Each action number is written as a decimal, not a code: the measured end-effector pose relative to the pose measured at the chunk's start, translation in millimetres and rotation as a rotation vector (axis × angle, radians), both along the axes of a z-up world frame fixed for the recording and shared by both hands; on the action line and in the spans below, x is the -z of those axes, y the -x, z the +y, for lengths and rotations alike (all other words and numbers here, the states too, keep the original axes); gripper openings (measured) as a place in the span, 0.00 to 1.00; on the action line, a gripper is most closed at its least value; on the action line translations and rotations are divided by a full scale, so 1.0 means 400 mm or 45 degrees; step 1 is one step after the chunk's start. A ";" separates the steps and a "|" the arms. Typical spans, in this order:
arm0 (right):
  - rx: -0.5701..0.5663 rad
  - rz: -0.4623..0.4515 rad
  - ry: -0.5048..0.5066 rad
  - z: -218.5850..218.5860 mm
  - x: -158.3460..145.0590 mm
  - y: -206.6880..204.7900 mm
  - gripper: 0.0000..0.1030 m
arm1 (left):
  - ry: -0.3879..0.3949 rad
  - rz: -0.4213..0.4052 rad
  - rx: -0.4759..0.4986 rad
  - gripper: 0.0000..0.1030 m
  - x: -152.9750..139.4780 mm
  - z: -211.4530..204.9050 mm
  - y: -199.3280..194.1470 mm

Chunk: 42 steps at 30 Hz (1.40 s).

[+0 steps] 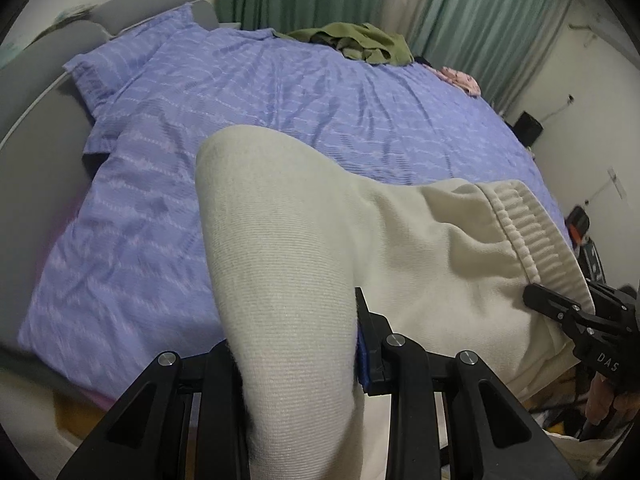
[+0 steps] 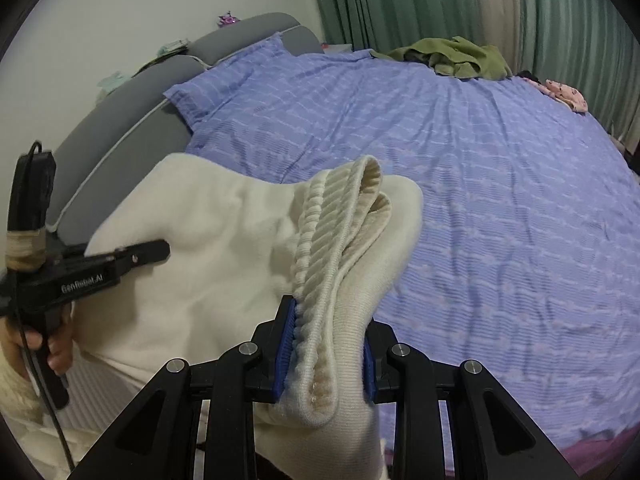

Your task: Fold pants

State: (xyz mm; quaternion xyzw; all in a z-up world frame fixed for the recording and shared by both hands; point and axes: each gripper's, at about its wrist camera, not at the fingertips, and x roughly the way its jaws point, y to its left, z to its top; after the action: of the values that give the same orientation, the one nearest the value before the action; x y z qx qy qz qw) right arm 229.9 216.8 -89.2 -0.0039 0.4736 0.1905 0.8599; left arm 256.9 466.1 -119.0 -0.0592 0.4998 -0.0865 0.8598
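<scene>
Two claws hold the pants [image 1: 320,240] up above the bed [image 1: 280,92]. From the left wrist, the left claw [image 1: 296,344] is clamped on plain cloth at bottom centre; the pants run rightward to the waistband [image 1: 520,224].

From the right wrist, the right claw [image 2: 326,344] pinches that waistband [image 2: 336,232]; bare bed [image 2: 500,200] lies ahead for laying them down.

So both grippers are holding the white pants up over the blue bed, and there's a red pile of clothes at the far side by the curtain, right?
Almost. The pile of clothes by the curtain is olive green, not red, as the right wrist view shows. The rest holds: the left gripper and the right gripper both clamp the white pants above the blue bed.
</scene>
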 end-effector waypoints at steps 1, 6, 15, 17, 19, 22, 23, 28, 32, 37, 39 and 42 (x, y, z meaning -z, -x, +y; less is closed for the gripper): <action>0.012 0.002 0.011 0.037 0.019 -0.023 0.28 | -0.006 0.007 0.018 0.29 0.012 0.020 -0.026; 0.065 0.068 0.052 0.161 0.093 -0.136 0.28 | -0.051 0.056 0.125 0.29 0.089 0.110 -0.174; 0.108 0.121 0.206 0.293 0.256 -0.347 0.28 | -0.112 0.117 0.216 0.29 0.273 0.184 -0.425; 0.118 0.139 0.230 0.302 0.294 -0.387 0.28 | -0.142 0.134 0.226 0.29 0.313 0.181 -0.459; 0.138 0.169 0.263 0.304 0.346 -0.424 0.28 | -0.160 0.148 0.233 0.29 0.350 0.184 -0.487; 0.146 0.232 0.292 0.315 0.413 -0.456 0.28 | -0.213 0.217 0.244 0.30 0.426 0.180 -0.514; 0.153 0.270 0.298 0.317 0.440 -0.465 0.28 | -0.224 0.244 0.242 0.31 0.447 0.183 -0.519; 0.171 0.373 0.297 0.326 0.499 -0.451 0.32 | -0.252 0.391 0.170 0.44 0.517 0.220 -0.515; 0.219 0.388 0.400 0.300 0.511 -0.433 0.61 | -0.456 0.326 0.019 0.58 0.476 0.249 -0.476; 0.359 0.248 0.494 0.201 0.424 -0.417 0.63 | -0.572 0.236 -0.048 0.63 0.370 0.269 -0.403; 0.389 0.212 0.471 0.163 0.379 -0.402 0.63 | -0.563 0.181 -0.053 0.68 0.310 0.245 -0.359; 0.382 0.128 0.414 0.113 0.299 -0.360 0.71 | -0.567 0.063 -0.037 0.74 0.202 0.163 -0.275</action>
State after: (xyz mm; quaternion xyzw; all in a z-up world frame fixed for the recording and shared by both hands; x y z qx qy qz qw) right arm 373.9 262.1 -208.8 -0.0624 0.5355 -0.0182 0.8420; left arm 366.8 531.4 -200.0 0.1230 0.5265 0.0399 0.8403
